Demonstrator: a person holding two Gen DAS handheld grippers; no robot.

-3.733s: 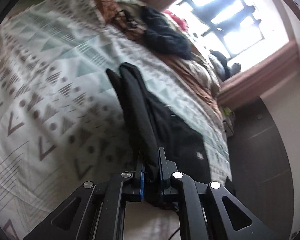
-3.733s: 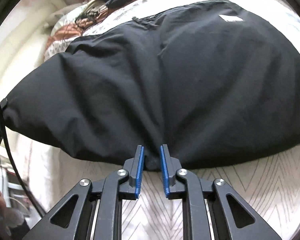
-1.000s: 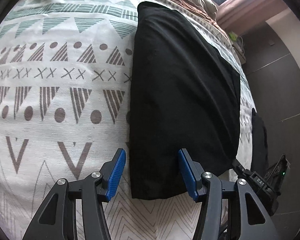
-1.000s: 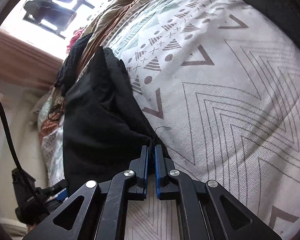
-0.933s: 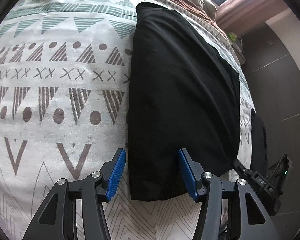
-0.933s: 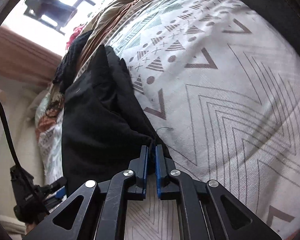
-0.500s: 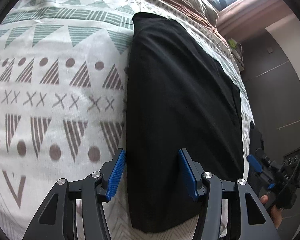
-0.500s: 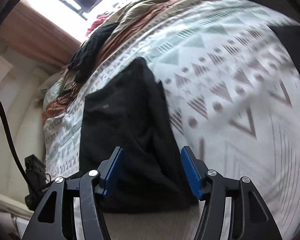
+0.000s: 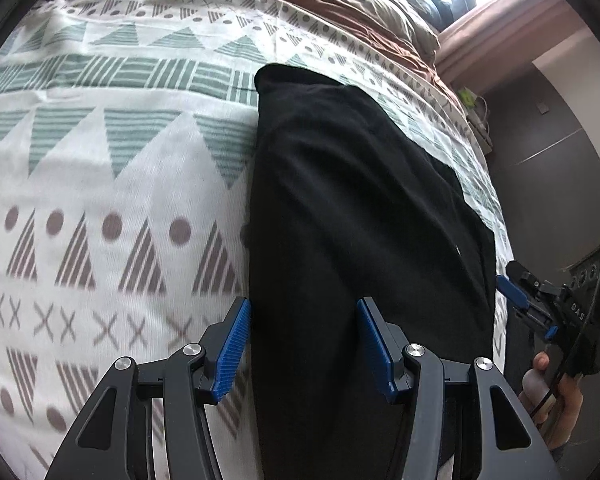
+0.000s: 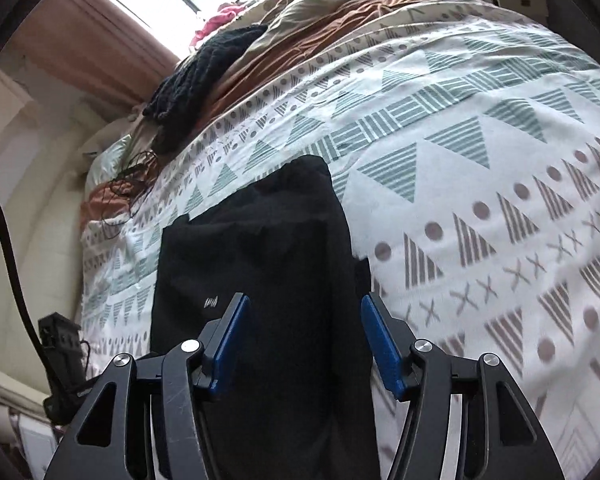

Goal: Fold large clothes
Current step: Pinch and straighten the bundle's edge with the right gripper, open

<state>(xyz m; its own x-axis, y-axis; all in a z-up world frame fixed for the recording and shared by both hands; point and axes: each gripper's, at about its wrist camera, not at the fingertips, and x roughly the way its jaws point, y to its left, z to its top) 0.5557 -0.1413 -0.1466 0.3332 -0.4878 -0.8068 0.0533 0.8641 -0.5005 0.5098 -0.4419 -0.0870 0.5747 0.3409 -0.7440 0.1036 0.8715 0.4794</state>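
Observation:
A black garment (image 9: 352,216) lies folded in a long strip on the patterned bedspread (image 9: 100,168). My left gripper (image 9: 303,344) is open and empty, just above the near end of the strip. My right gripper (image 10: 305,340) is open and empty over the same garment (image 10: 260,248), seen from the other side; a small white logo (image 10: 212,302) shows on the cloth. The right gripper also shows in the left wrist view (image 9: 556,312), held by a hand at the bed's right edge.
A rumpled brown duvet (image 10: 312,28) and a dark knitted garment (image 10: 204,76) lie at the head of the bed, under a bright window. Tangled cables (image 10: 132,176) lie on the bed's left side. The left gripper's body (image 10: 62,360) shows at the left edge.
My right gripper let go of the garment's corner and opened, then rose over the strip. My left gripper stayed open and moved forward along the garment. The garment now lies flat.

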